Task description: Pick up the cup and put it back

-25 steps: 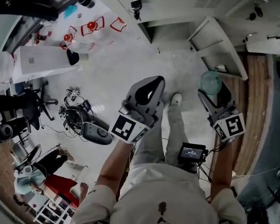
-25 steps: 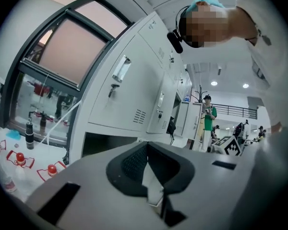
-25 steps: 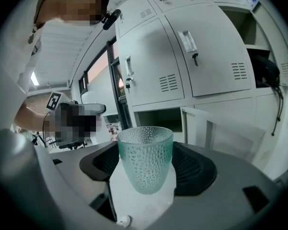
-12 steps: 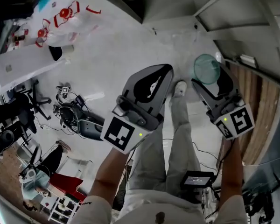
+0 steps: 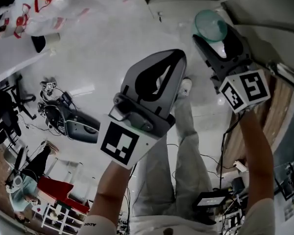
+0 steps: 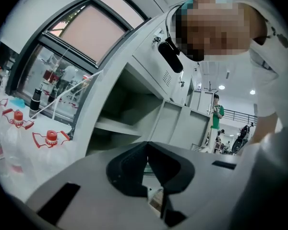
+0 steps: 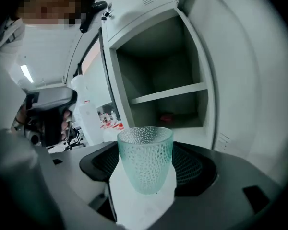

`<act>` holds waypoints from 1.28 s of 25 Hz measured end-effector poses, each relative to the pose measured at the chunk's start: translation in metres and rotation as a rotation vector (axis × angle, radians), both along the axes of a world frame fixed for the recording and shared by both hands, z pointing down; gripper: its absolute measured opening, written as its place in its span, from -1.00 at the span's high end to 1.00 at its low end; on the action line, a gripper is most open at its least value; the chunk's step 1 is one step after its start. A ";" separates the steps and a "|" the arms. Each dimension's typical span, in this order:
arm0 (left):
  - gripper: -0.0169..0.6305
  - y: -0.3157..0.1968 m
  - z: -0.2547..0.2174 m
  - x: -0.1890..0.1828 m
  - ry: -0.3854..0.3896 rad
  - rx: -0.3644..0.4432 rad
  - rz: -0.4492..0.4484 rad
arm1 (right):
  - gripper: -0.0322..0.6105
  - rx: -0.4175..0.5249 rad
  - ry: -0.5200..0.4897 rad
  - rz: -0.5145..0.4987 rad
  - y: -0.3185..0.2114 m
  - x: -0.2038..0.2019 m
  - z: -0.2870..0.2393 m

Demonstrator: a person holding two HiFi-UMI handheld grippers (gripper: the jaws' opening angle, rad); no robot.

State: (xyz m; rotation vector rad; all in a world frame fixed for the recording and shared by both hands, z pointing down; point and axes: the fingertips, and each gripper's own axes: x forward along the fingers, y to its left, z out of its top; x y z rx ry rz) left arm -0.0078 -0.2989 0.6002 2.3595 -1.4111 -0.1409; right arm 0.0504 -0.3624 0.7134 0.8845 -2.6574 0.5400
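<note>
A teal dimpled glass cup (image 7: 145, 157) stands upright between the jaws of my right gripper (image 7: 146, 188), which is shut on it. In the head view the cup (image 5: 209, 23) is at the top right, held by the right gripper (image 5: 213, 39) close to an open grey cabinet (image 5: 264, 9). The cabinet's shelf (image 7: 170, 92) lies straight beyond the cup, with bare space above and below it. My left gripper (image 5: 174, 58) hangs in mid-air at the centre. Its jaws are together with nothing between them (image 6: 148, 150).
Clear bottles with red caps (image 5: 24, 13) lie on a white table at the upper left. A chair and tangled cables (image 5: 63, 116) are on the floor below. The person's legs and a white shoe (image 5: 186, 87) are under the grippers. A wooden surface (image 5: 279, 116) runs along the right.
The right gripper has carried the cup upward and closer to the open cabinet. The left gripper has risen too and looms larger.
</note>
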 end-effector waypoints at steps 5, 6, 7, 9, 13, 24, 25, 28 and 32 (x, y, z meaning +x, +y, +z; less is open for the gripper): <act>0.92 -0.007 0.007 -0.031 -0.011 0.023 -0.047 | -0.14 0.027 -0.017 0.054 -0.052 -0.042 0.021; 0.92 -0.007 0.008 -0.036 -0.016 0.028 -0.052 | -0.14 0.036 -0.006 0.065 -0.063 -0.051 0.026; 0.92 -0.007 0.008 -0.042 -0.020 0.032 -0.057 | -0.14 0.048 0.005 0.075 -0.073 -0.059 0.030; 0.92 -0.006 0.009 -0.050 -0.019 0.038 -0.063 | -0.14 0.073 0.032 0.087 -0.093 -0.075 0.039; 0.92 -0.003 0.010 -0.060 -0.003 0.035 -0.067 | -0.14 0.105 0.082 0.152 -0.134 -0.089 0.055; 0.92 0.003 0.022 -0.052 -0.027 -0.004 -0.004 | -0.14 0.104 0.107 0.265 -0.173 -0.088 0.071; 0.92 0.003 0.022 -0.050 -0.027 -0.002 -0.001 | -0.14 0.101 0.102 0.272 -0.171 -0.085 0.070; 0.92 0.004 0.020 -0.040 -0.021 0.003 0.006 | -0.14 0.088 0.077 0.293 -0.164 -0.075 0.066; 0.92 0.008 0.027 -0.031 -0.012 -0.013 0.011 | -0.14 0.062 0.051 0.261 -0.147 -0.068 0.068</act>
